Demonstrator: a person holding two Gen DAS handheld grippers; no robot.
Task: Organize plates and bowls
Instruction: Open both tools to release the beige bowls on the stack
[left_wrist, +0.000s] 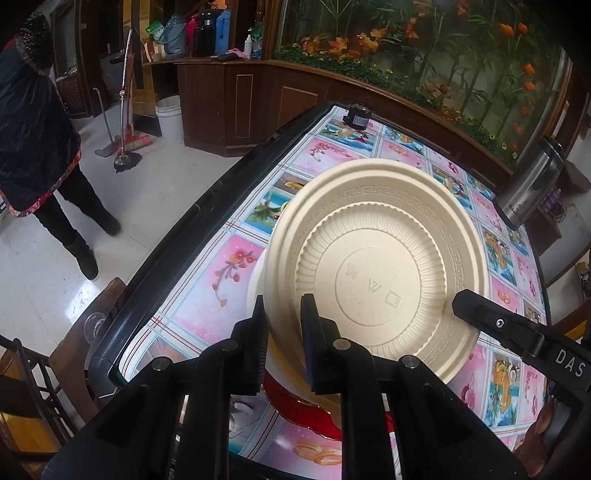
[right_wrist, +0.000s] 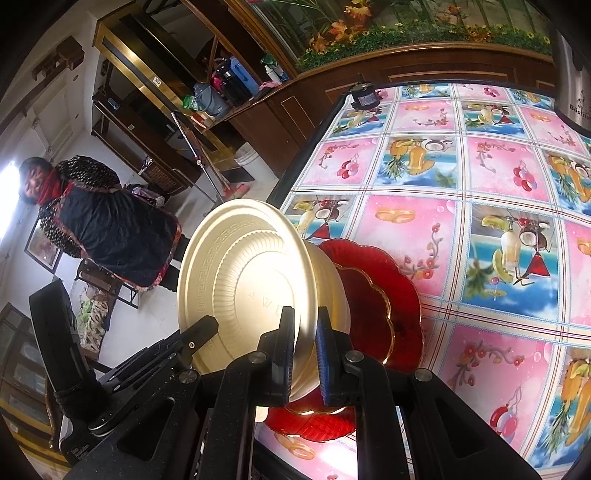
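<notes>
Cream plate (left_wrist: 373, 266) pinched upside down over the bench

Left tongs (left_wrist: 283, 325) were clamped on the plate's near rim, one finger each side, underside with its molded stamps facing the camera and the plate tilted. The right tongs (left_wrist: 466, 300) poked in from the right, tip touching the plate's edge. Under it sat a cream bowl (left_wrist: 256, 280) and a red plate (left_wrist: 295, 402) on the flowery bench cloth (left_wrist: 236, 266), with a steel thermos (left_wrist: 532, 184) far right.
</notes>
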